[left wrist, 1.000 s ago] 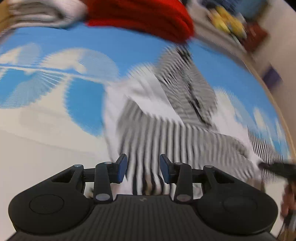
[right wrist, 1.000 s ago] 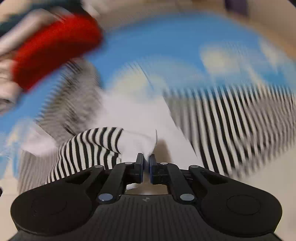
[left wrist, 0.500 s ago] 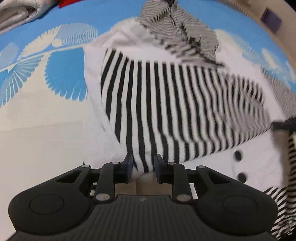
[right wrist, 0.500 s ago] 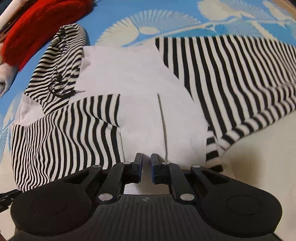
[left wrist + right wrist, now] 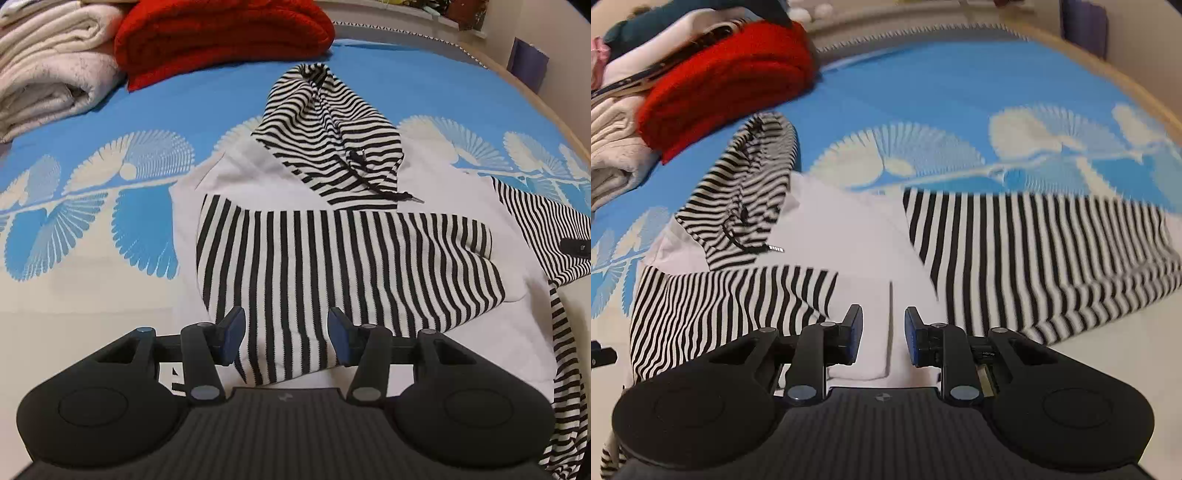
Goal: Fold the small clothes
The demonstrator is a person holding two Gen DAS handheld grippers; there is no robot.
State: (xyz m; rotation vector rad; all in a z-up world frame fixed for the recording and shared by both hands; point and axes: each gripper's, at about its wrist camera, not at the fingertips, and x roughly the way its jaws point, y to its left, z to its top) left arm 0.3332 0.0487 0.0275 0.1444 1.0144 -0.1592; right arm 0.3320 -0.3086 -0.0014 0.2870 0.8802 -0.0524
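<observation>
A small hoodie lies flat on the bed, with a white body [image 5: 443, 199] [image 5: 842, 236], a striped hood [image 5: 325, 140] [image 5: 750, 192] and black-and-white striped sleeves. One sleeve [image 5: 332, 266] [image 5: 720, 302] is folded across the white front. The other sleeve [image 5: 1034, 251] [image 5: 543, 229] is spread out to the right. My left gripper [image 5: 286, 336] hovers over the folded sleeve's near end; its jaws are opening and the pads do not press on the cloth. My right gripper [image 5: 882, 336] is above the white hem, its jaws opening too, gripping nothing.
A folded red knit [image 5: 221, 33] [image 5: 727, 85] and cream blankets [image 5: 48, 70] are stacked at the far left. The blue bedspread [image 5: 184, 103] has a white fan pattern. The bed's wooden edge [image 5: 535, 88] curves along the right.
Both grippers have let go of the hoodie and drawn back from it, jaws wider. The sleeve carried by the left gripper now lies across the white front.
</observation>
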